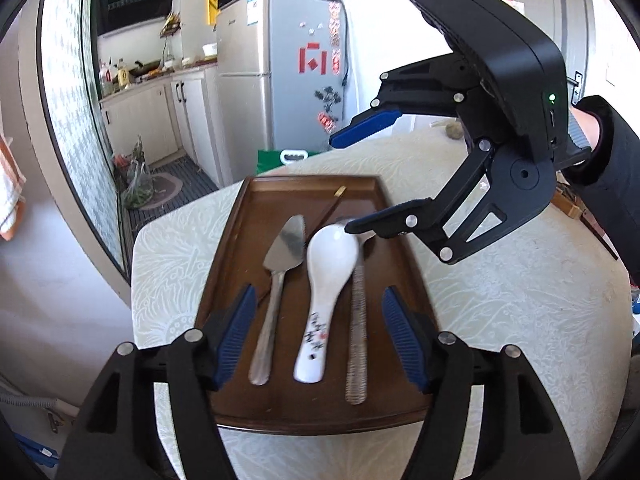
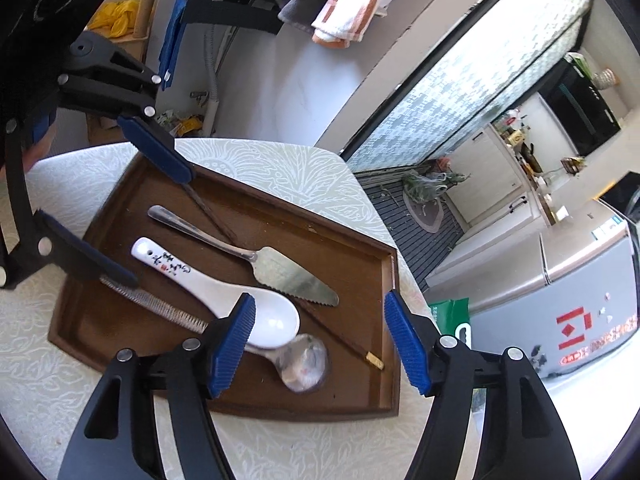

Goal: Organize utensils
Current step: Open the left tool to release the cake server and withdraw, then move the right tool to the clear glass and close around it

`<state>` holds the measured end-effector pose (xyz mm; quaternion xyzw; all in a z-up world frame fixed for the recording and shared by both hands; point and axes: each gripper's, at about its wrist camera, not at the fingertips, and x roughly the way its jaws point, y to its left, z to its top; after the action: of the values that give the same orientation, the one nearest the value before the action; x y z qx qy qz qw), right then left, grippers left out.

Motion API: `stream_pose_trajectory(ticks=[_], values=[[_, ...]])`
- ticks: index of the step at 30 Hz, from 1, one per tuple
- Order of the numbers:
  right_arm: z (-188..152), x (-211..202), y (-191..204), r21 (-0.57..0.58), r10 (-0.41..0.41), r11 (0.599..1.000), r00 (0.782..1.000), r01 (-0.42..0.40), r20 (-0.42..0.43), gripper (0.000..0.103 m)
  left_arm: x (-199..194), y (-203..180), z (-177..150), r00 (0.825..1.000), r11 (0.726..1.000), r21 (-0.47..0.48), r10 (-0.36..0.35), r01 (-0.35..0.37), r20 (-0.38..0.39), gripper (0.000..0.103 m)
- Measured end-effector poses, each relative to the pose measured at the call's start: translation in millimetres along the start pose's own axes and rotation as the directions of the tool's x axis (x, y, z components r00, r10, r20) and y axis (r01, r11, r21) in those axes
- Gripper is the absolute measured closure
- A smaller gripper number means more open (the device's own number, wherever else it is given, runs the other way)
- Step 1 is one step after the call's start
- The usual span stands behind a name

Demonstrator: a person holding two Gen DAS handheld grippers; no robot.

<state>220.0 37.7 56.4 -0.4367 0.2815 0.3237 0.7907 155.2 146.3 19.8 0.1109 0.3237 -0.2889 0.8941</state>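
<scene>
A brown wooden tray lies on the table. On it rest a metal cake server, a white ceramic spoon, a metal spoon with a ribbed handle and a dark chopstick. My left gripper hangs open over the handle ends, holding nothing. My right gripper is open above the spoon bowls at the tray's other end, its lower finger just over the white spoon's bowl and clear of it.
The tray sits on a pale leaf-patterned tablecloth near the table's rounded edge. Beyond are a grey fridge, kitchen cabinets and a green bag. A dark sleeve holds the right gripper. Towels hang behind.
</scene>
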Motion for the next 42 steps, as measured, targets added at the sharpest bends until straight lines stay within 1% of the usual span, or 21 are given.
stream_pose_trajectory(ticks=[4,8,10,12,14,18,21,28,32,36,42], values=[[-18.3,-25.1,1.6,0.032,-0.023,0.999,1.0,0.023,0.009,0.033,-0.9,-24.7,3.1,1.0,1.0,0.025,-0.008,0.008,0.01,0.034],[-39.9,-46.7,2.5,0.059,-0.045,0.997,0.999,0.044,0.01,0.032,-1.7,-48.5,6.9,1.0,0.998,0.062,-0.017,0.016,0.017,0.03],[-51.9,-56.5,1.1,0.075,-0.059,0.995,0.998,0.059,0.004,0.03,-1.2,-60.4,10.0,1.0,0.997,0.08,-0.018,0.016,0.021,0.028],[-65.7,-68.2,-2.5,0.091,-0.072,0.993,0.997,0.071,0.002,0.027,0.0,-71.2,14.9,0.999,0.996,0.092,-0.024,0.021,0.032,0.024],[-79.6,-78.7,-5.6,0.106,-0.08,0.991,0.997,0.08,-0.001,0.026,0.3,-83.3,19.1,0.998,0.994,0.107,-0.035,0.03,0.044,0.021],[-107.5,-98.5,-12.0,0.141,-0.106,0.984,0.994,0.106,-0.004,0.018,7.1,-106.8,25.4,0.998,0.989,0.146,-0.039,0.032,0.048,0.016],[-131.1,-110.2,-17.9,0.172,-0.116,0.978,0.993,0.117,-0.014,0.017,11.8,-125.1,30.2,0.998,0.984,0.174,-0.047,0.037,0.053,0.012],[-177.0,-122.5,-28.2,0.223,-0.131,0.965,0.99,0.137,-0.041,0.016,25.3,-158.9,41.4,0.996,0.977,0.207,-0.062,0.048,0.062,0.011],[-199.0,-126.3,-34.2,0.26,-0.125,0.956,0.991,0.132,-0.044,0.016,41.8,-170.6,45.0,0.997,0.975,0.215,-0.067,0.055,0.049,0.01],[-215.6,-126.2,-41.7,0.308,-0.103,0.945,0.994,0.11,-0.039,0.016,59.3,-175.5,50.4,0.996,0.977,0.197,-0.087,0.079,0.035,0.01],[-233.6,-114.1,-47.3,0.369,-0.032,0.929,0.999,0.041,-0.03,0.016,87.5,-183.4,57.4,0.992,0.978,0.173,-0.123,0.119,0.013,0.01]])
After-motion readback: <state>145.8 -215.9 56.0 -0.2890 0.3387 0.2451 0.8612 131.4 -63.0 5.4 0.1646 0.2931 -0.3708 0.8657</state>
